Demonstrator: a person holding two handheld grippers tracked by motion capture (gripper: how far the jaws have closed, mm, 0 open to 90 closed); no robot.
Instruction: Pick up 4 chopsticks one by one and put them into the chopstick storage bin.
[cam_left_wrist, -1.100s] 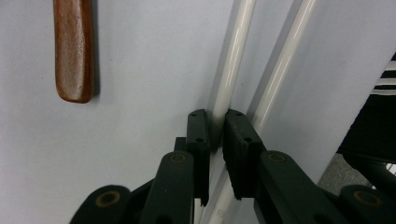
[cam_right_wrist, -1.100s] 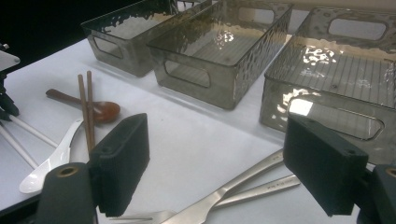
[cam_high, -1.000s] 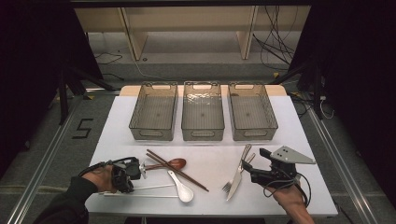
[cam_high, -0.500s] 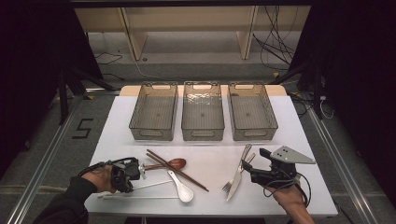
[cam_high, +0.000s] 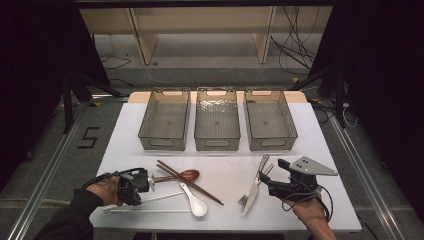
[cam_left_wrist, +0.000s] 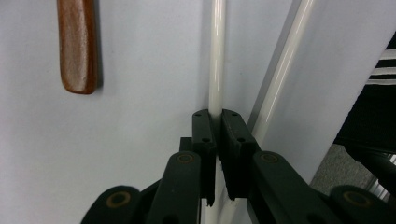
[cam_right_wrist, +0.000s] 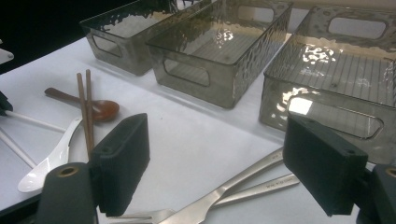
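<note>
Left gripper (cam_left_wrist: 215, 122) first: its jaws are closed tight on one white chopstick (cam_left_wrist: 216, 56), pinching the thin rod near its end, with the second white chopstick (cam_left_wrist: 284, 65) lying free just beside it toward the table's near edge. Taking the middle bin (cam_high: 217, 120) as the landmark, this grip sits well in front of it and off to its left, low on the table. Judging by the layout, the step in hand is the pick-up of a chopstick for sorting, and the next move likely calls for a clean lift (the rod is slim and could pivot or slip in the pads) and a carry toward one of the bins.

Directly in front of the middle bin lie a brown wooden spoon (cam_high: 186, 175), a pair of dark chopsticks (cam_high: 190, 182) crossing it, and a white ceramic spoon (cam_high: 195, 201).

In front of the middle bin and to its right, a fork (cam_high: 252, 186) and a second steel utensil (cam_high: 261, 176) rest together, and the right gripper (cam_high: 270, 189) hovers just beside them with jaws wide apart and nothing between them.

Everything rests on a white table (cam_high: 325, 165); a left bin (cam_high: 165, 120) and right bin (cam_high: 270, 120) flank the middle one. Beyond them are grey floor, loose cables and pale wooden furniture, with dark curtains at both sides.
</note>
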